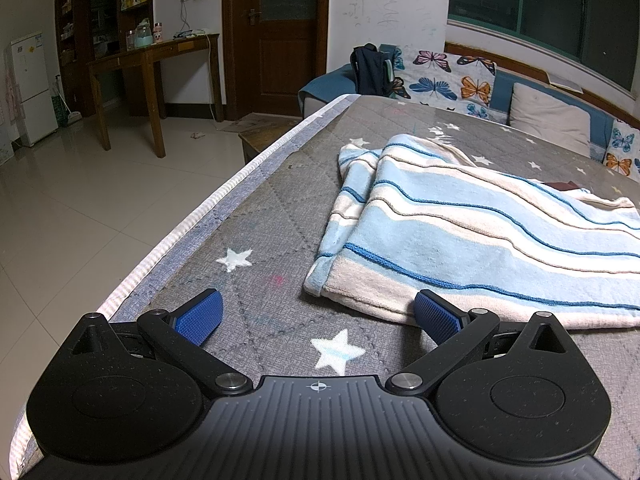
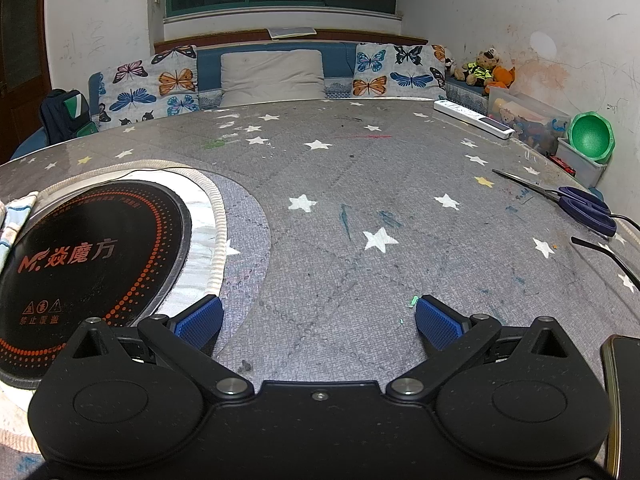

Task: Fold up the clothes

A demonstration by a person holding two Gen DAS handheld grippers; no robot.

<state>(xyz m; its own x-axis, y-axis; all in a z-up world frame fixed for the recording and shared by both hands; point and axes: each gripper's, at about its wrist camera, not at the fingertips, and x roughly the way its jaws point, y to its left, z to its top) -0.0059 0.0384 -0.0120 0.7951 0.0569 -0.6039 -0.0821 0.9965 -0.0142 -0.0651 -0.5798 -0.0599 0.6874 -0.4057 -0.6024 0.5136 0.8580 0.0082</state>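
Observation:
A striped garment (image 1: 472,232) in light blue, cream and dark blue lies folded on the grey star-patterned table cover (image 1: 256,232), ahead and to the right in the left wrist view. My left gripper (image 1: 316,312) is open just above the cover, its right pad (image 1: 434,316) close to the garment's near edge, nothing between the fingers. In the right wrist view only a corner of the garment (image 2: 14,220) shows at the far left. My right gripper (image 2: 318,316) is open over bare cover (image 2: 360,200), away from the garment.
A black induction hob (image 2: 92,264) is set into the table at the left. Scissors (image 2: 576,200), a dark cable (image 2: 604,256) and a white power strip (image 2: 474,118) lie at the right, a phone (image 2: 624,392) at the near right. The table's left edge (image 1: 192,232) drops to tiled floor.

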